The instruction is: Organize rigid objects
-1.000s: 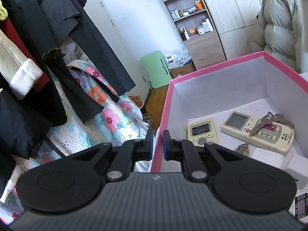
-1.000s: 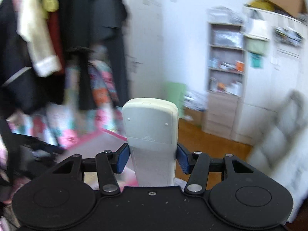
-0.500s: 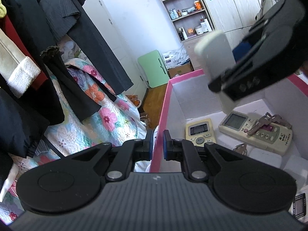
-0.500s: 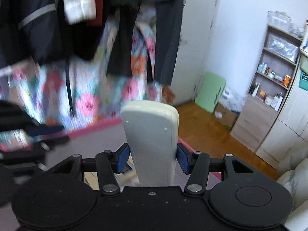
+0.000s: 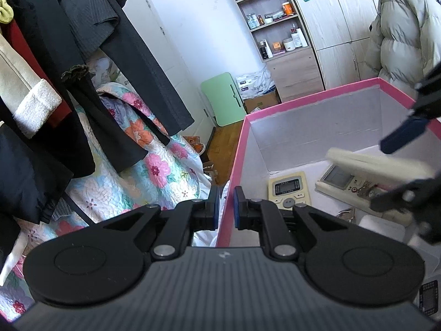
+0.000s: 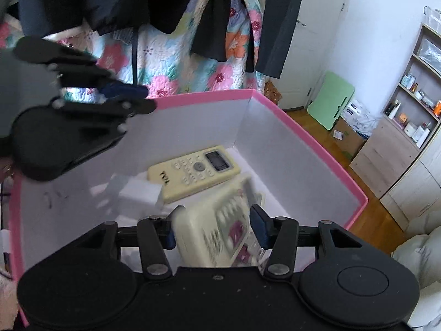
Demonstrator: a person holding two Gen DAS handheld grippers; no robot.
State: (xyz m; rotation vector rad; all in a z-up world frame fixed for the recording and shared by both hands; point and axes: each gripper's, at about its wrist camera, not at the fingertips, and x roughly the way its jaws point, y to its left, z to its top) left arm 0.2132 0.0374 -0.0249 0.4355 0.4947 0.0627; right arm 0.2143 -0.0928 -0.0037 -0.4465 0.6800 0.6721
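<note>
One remote (image 6: pixel 217 234) between right claw (image 6: pixel 213 230) pads, over box (image 6: pixel 317 149)

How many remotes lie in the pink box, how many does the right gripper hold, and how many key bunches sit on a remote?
Remotes lying in the pink box: 2 (TCL remote, larger remote)
Remotes in the right gripper: 1 (held remote)
Key bunches on a remote: 1 (keys)
Total: 4

Left wrist view sits low at the near side wall of the pink-rimmed white cardboard box (image 5: pixel 317 104), close, looking slightly down along it toward the open wooden shelf unit (image 5: pixel 275 19). Right wrist view hangs above the box's opposite side, tilted steeply down into it, facing the hanging dark clothes (image 6: pixel 220 13). Both share the box interior and the folded pale-green table (image 5: pixel 223 99).
</note>
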